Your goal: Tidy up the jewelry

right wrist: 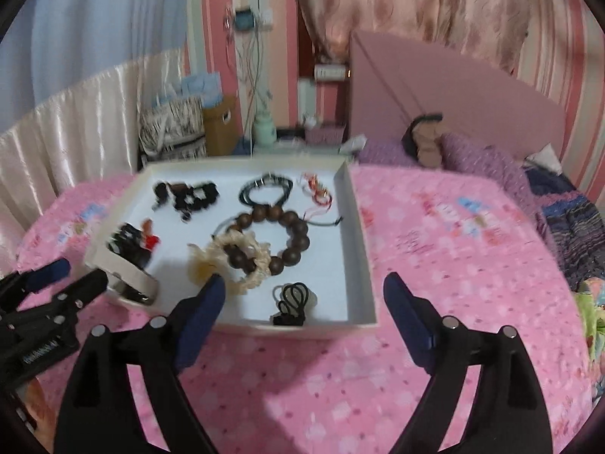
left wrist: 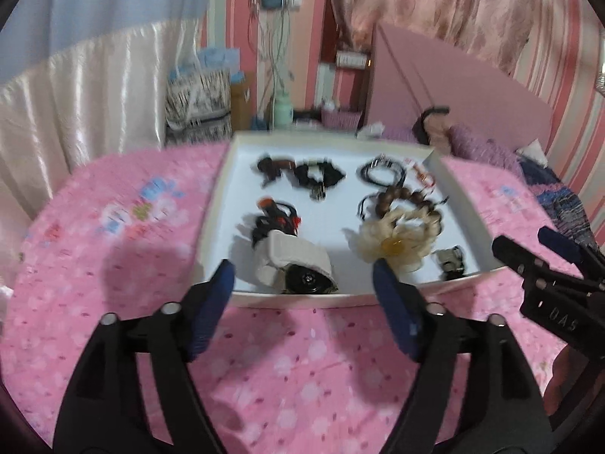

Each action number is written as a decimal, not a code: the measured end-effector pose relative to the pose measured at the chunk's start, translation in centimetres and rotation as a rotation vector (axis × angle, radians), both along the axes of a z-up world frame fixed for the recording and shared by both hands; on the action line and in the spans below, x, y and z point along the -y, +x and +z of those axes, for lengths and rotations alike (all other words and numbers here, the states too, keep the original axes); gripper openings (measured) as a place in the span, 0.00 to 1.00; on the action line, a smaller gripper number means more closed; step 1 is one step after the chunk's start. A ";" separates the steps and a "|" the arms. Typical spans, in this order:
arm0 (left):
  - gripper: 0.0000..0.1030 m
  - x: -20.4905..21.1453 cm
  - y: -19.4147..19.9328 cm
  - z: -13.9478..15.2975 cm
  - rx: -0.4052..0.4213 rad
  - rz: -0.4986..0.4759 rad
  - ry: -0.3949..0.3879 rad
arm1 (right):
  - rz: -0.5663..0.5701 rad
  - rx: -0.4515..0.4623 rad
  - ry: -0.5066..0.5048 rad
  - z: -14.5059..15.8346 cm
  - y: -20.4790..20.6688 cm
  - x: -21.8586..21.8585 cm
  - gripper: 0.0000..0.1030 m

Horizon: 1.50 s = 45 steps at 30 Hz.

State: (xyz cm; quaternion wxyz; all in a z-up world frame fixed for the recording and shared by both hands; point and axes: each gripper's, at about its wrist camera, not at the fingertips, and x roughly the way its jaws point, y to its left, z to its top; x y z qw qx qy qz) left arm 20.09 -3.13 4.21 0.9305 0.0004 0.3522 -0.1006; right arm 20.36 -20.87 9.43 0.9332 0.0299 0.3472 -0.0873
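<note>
From the left wrist, the left hand-held gripper stands wide open with nothing between its blue ribbed pads, held over the near rim of the white shallow box in mid-frame. The box lies on a bed with a pink floral bedspread, and bare fabric runs free on both sides of it and below it. Inside, at lower left, lies a watch with a beige fabric strap; to its right a cream flower hair tie overlaps a wooden bead bracelet. Black hair ties and dark cord loops sit toward the far wall. At the right edge of the frame the right hand-held gripper pokes in over the box's near right corner.

From the right wrist, the right hand-held gripper is likewise spread wide and empty, its pads straddling the box's near right corner. The round, glossy brown beads form a ring mid-box, the frilly cream flower across them, and a small black looped tie near the front wall. A red-and-white cord lies at the far right. The left hand-held gripper shows at the left edge. To the right the bedspread is open up to a purple knitted pillow.
</note>
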 end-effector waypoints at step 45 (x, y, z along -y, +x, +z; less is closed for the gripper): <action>0.97 -5.7 -17.8 -1.5 0.158 0.111 0.066 | -0.024 0.185 -0.080 -1.9 -16.4 -5.0 0.98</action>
